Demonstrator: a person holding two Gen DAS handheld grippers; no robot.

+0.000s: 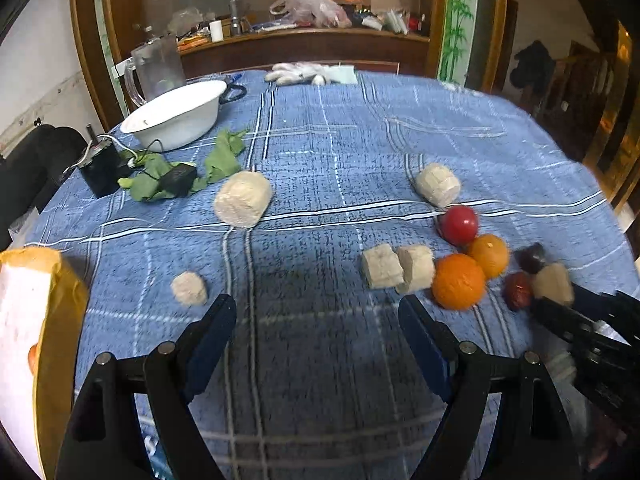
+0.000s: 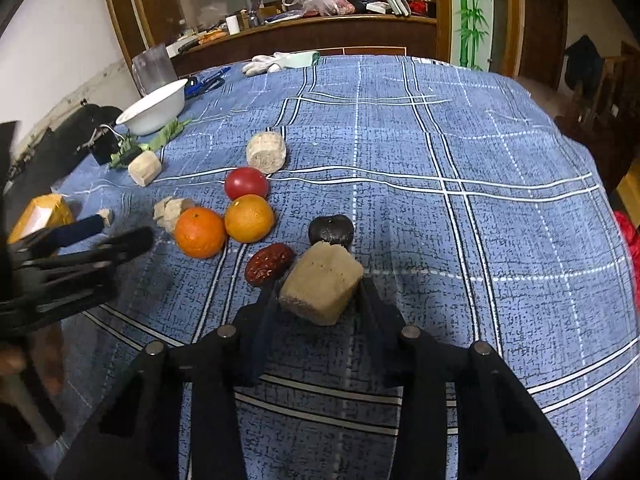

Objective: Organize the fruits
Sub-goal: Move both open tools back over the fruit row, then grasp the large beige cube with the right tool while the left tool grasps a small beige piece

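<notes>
My right gripper (image 2: 318, 294) is closed on a tan block (image 2: 322, 283). Its two fingers press the block's sides, and the block sits just above the blue cloth (image 2: 460, 220). A red date (image 2: 269, 263) lies just beside the block on the left. A dark fruit (image 2: 331, 230) sits right behind it; the block hides its near edge, so I cannot tell if they touch.

My left gripper (image 1: 318, 320) is wide open and holds nothing. It hangs over a bare patch of cloth.

Two oranges (image 2: 200, 232) sit side by side and touch. A tomato (image 2: 246, 184) is just behind them. Two pale blocks (image 1: 398, 268) lie together beside the near orange. More pale blocks are spread over the cloth, well apart. A white bowl (image 1: 176, 114) stands at the far left, with green leaves (image 1: 222, 158) near it.
</notes>
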